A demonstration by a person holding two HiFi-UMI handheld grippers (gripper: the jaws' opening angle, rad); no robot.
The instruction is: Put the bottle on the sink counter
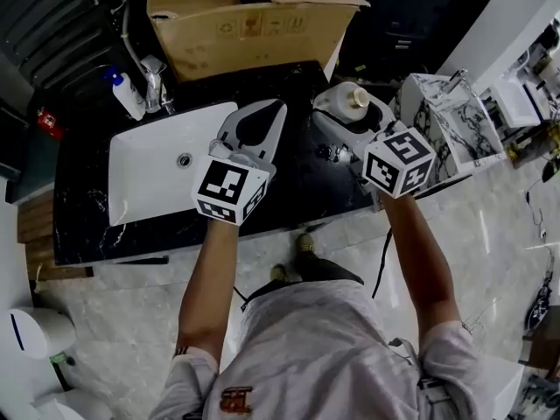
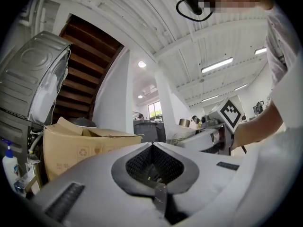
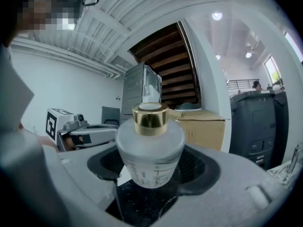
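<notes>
1. One black counter (image 1: 297, 173) fills the middle of the head view, and the task is to end on it. I judge the step in hand to be the set-down itself. The bottle is already over the counter's right end and no carrying is left.
2. One cardboard box (image 1: 245, 24) stands at 12 o'clock, at the back of the counter.
3. One white sink (image 1: 157, 173) is let into the counter at 9 o'clock, well apart from the bottle.
4. There are two grippers.
   - The left gripper (image 1: 269, 112) hangs over the counter just right of the sink. Its jaws are together with nothing between them.
   - The right gripper (image 1: 348, 110) is at 1 o'clock, and its jaws are clamped round the bottle's body.
5. One faucet (image 1: 155, 81) is at 10 o'clock, behind the sink.
6. One soap dispenser (image 1: 129, 94) with a blue pump stands just left of the faucet.
7. One bottle (image 3: 150, 150) of frosted glass with one gold cap (image 3: 150, 119) is held upright in the right gripper.
   - The dark counter shows directly under it in the right gripper view.
   - I cannot tell whether its base touches the counter yet or sits a little above it.
   - The next move, as I judge it, calls for easing the bottle straight down until the base rests flat.
   - Then the jaws must part evenly and draw back toward 5 o'clock, so neither jaw drags the bottle over.
</notes>
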